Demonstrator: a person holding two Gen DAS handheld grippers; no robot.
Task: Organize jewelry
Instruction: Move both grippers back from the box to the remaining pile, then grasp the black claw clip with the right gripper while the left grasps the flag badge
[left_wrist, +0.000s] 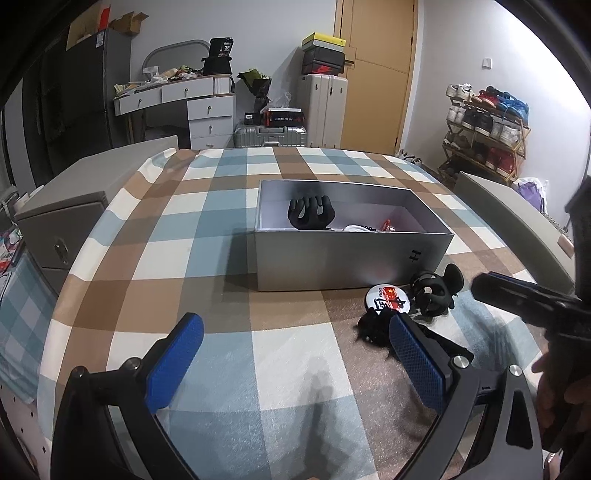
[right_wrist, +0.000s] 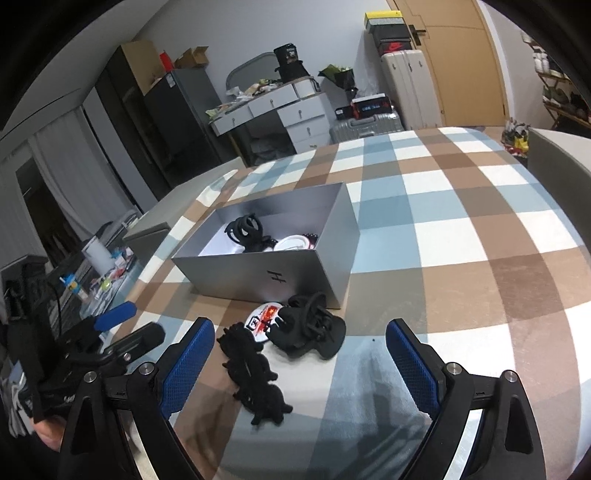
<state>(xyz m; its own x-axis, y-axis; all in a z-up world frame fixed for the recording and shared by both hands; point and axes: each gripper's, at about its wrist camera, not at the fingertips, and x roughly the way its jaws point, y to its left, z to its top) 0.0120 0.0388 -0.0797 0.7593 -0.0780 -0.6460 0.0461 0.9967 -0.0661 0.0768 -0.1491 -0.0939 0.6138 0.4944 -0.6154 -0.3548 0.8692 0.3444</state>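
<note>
A silver open box (left_wrist: 351, 258) (right_wrist: 251, 273) stands on the checked tablecloth. In it lie a black claw clip (left_wrist: 310, 214) (right_wrist: 245, 229), a white round piece (right_wrist: 293, 243) and something red (left_wrist: 388, 224). In front of the box lie a round badge (left_wrist: 388, 297) (right_wrist: 264, 319), a second black claw clip (left_wrist: 436, 291) (right_wrist: 310, 332) and a black frilly hair tie (left_wrist: 373, 328) (right_wrist: 255, 373). My left gripper (left_wrist: 295, 354) is open over bare cloth, left of these pieces. My right gripper (right_wrist: 301, 363) is open, with the hair tie and clip lying ahead between its fingers, untouched.
Grey chairs stand at the table's left (left_wrist: 62, 221) and right (left_wrist: 517, 221). Behind are a dresser (left_wrist: 192, 107), suitcases (left_wrist: 321, 107), a door (left_wrist: 376, 74) and a shoe rack (left_wrist: 487, 129). A cluttered side surface (right_wrist: 99, 273) lies to the left.
</note>
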